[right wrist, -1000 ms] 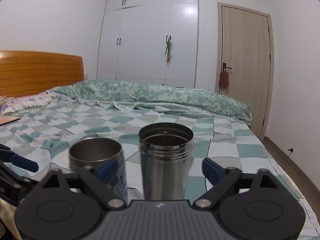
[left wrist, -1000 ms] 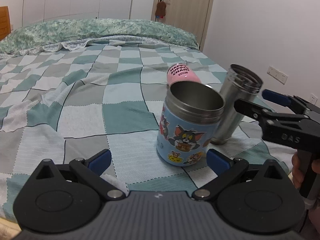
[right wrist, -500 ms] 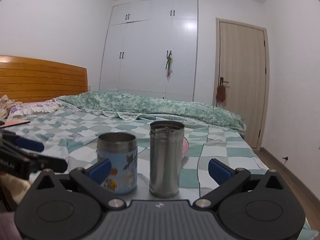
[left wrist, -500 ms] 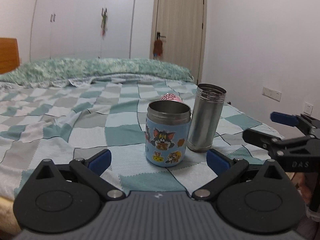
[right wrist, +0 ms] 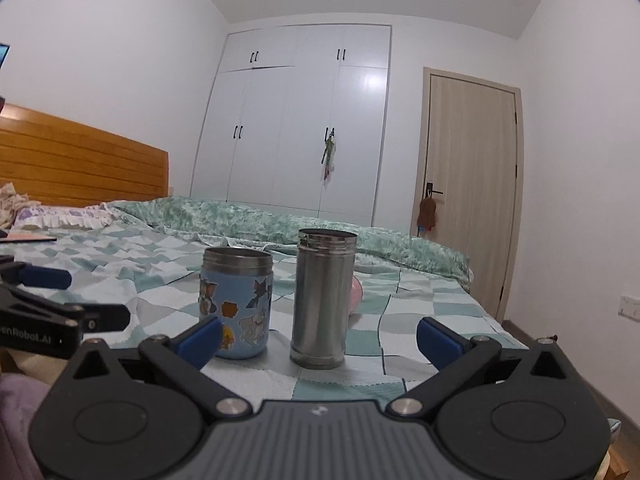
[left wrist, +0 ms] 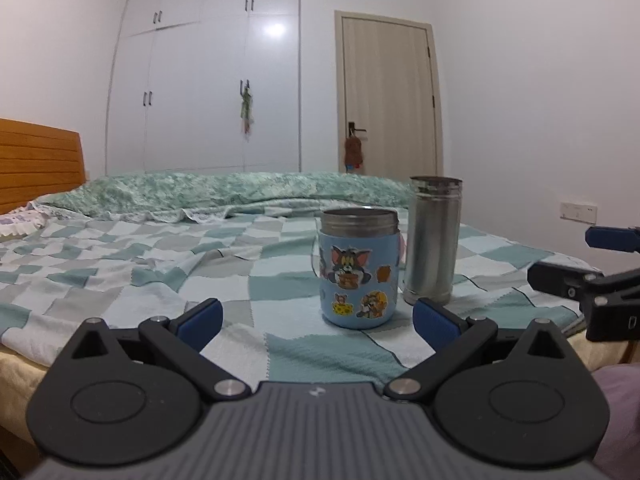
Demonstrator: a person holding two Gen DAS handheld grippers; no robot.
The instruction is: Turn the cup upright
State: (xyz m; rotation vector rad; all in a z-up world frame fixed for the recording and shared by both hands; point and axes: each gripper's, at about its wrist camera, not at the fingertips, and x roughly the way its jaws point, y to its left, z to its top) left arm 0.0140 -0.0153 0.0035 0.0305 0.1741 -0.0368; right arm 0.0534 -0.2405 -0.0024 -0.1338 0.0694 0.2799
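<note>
A pale-blue cup with cartoon cat-and-mouse stickers and a bare steel rim stands ahead of the left claw's blue-tipped black fingers. Just right of it is a plain silver flask. Both rest on a teal, grey and white checked quilt; a pink object peeks from behind.

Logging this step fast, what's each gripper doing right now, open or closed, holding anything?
Left gripper: open, holding nothing, short of the blue cartoon cup.
Right gripper: open, holding nothing, short of the steel flask.
</note>
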